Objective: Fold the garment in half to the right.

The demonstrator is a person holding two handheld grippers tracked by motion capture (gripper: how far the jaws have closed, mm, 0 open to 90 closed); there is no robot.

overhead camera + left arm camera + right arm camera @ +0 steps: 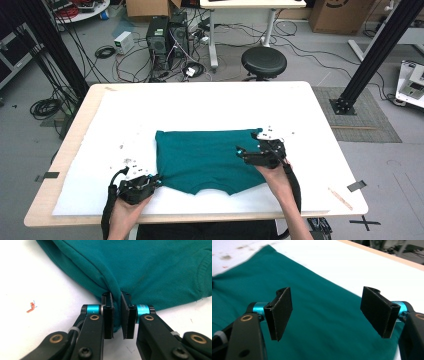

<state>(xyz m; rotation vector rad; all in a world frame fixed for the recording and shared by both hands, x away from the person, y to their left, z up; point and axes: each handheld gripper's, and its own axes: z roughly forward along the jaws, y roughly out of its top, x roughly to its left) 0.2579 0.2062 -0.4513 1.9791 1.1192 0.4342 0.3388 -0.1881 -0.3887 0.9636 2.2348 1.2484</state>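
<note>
A folded teal garment [207, 159] lies at the middle of the bench [320, 107], nearer its front edge. The left gripper [156, 181] has its jaws clamped on the garment's front-left corner; the right gripper [241, 152], jaws wide apart and gripping nothing, hovers above its right part.

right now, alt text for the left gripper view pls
The left gripper is shut on a bunched fold at the edge of a teal shirt, which lies on a white table cover. A small orange mark sits on the cover at the left.
</note>
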